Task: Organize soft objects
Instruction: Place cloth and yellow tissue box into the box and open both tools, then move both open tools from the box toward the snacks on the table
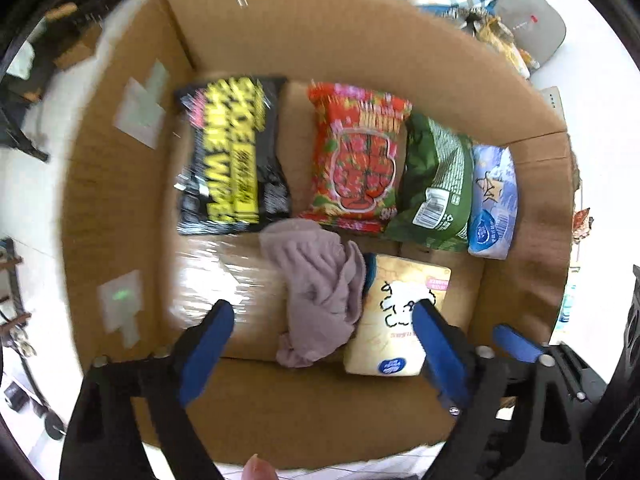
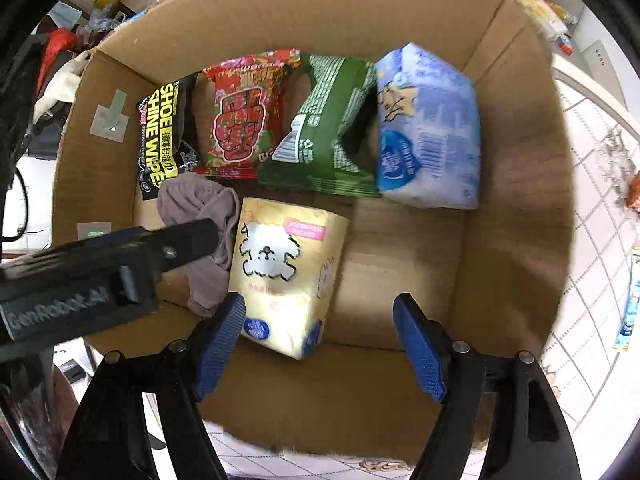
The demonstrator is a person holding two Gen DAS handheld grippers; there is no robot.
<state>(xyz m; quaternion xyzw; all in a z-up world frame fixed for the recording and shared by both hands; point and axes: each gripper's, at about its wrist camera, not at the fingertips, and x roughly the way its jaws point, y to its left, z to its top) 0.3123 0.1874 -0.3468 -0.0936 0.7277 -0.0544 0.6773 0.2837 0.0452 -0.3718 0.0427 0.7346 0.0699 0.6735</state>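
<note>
Both grippers, left (image 1: 322, 308) and right (image 2: 320, 304), gaped empty; a crumpled mauve cloth (image 1: 320, 284) (soft, wrinkled) lay between the left fingers (image 1: 208, 344), glossy cream tissue pack (image 2: 284, 272) beside

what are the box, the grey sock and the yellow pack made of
Box: plain brown corrugated cardboard, matte, with fold creases. Sock: soft knit fabric, likely fuzzy, lying crumpled in folds. Yellow pack: thin printed plastic film, slightly glossy, probably wrapping tissues.
</note>
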